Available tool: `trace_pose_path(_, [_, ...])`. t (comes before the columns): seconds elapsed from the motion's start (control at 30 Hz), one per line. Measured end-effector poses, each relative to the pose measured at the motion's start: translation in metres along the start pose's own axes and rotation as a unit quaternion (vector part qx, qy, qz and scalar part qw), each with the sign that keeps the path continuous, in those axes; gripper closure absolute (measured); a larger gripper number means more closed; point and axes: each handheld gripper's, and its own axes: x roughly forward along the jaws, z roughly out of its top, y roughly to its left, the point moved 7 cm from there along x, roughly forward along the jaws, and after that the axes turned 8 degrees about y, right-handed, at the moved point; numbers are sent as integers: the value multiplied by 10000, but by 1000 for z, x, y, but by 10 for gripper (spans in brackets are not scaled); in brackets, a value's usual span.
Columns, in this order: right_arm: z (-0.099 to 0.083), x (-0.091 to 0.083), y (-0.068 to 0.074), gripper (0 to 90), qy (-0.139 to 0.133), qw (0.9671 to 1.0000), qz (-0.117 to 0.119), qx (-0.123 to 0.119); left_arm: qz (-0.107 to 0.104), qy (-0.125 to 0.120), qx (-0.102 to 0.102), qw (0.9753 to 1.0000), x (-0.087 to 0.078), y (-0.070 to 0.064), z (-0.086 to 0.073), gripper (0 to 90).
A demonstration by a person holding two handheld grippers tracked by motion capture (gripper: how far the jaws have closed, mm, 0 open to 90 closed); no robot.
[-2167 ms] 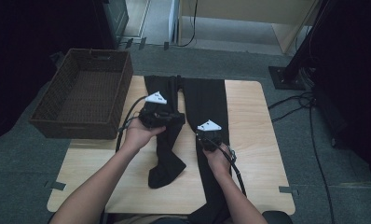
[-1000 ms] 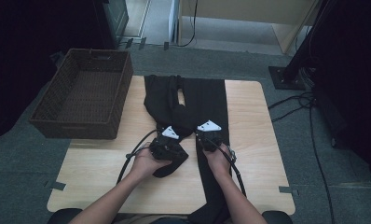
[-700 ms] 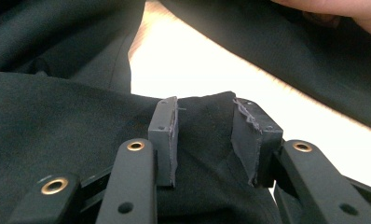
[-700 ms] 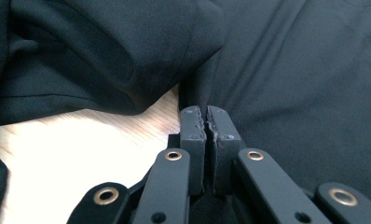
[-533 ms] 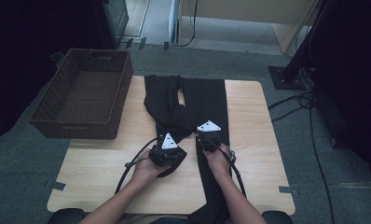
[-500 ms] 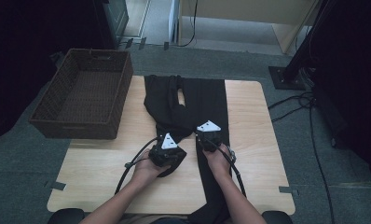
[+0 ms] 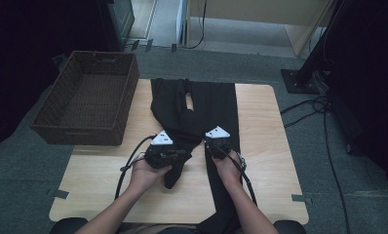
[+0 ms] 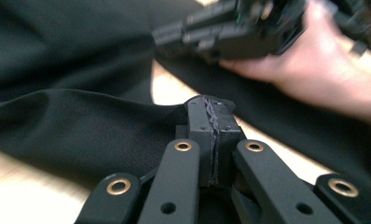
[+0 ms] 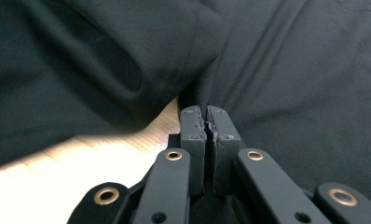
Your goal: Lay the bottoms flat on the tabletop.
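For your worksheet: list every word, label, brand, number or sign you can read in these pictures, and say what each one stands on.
None can be read.
Trousers: plain black cloth, no label in sight.
Basket: bare wicker, no tag.
Left tool and right tool: black jaws with brass rivets, no lettering.
Table: plain wood.

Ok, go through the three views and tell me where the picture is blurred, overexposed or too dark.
High view: the surroundings are very dark, and the black trousers show little detail on the lit table. Left gripper view: the other hand and its claw are smeared, and the bare wood at bottom left is washed out. Right gripper view: the wood at lower left glares pale, and the cloth near it is soft.
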Motion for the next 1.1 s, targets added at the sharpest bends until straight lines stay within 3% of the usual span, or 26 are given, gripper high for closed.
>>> trace_pose_path(0.13, [0,0,0,865,-2,10000,-1,1,153,-184,-156,9996,-31,7,-10,894])
trace_pose_path(0.23, [0,0,0,866,-11,10000,-2,-16,233,-193,-502,9983,-47,20,-31,885])
trace_pose_path(0.3, [0,0,0,866,-13,10000,-4,-11,359,-121,-726,9966,-52,31,-49,858])
trace_pose_path(0.33, [0,0,0,866,-14,10000,-7,-16,359,-121,-726,9966,-52,31,-49,822])
trace_pose_path(0.37, [0,0,0,865,-18,10000,-7,-18,504,50,-932,9944,-56,44,-66,798])
trace_pose_path(0.43, [0,0,0,866,-19,10000,-9,-20,552,71,-1059,9928,-61,52,-71,768])
trace_pose_path(0.57, [0,0,0,867,-9,10000,4,-1,770,50,-892,9930,-69,57,-62,698])
trace_pose_path(0.73, [0,0,0,867,-13,10000,21,22,650,49,-858,9942,-61,57,-51,642])
trace_pose_path(0.83, [0,0,0,867,-14,10000,25,23,483,218,-733,9959,-39,55,-47,606])
trace_pose_path(1.1, [0,0,0,867,-13,10000,29,27,659,401,-579,9953,-6,75,-33,675])
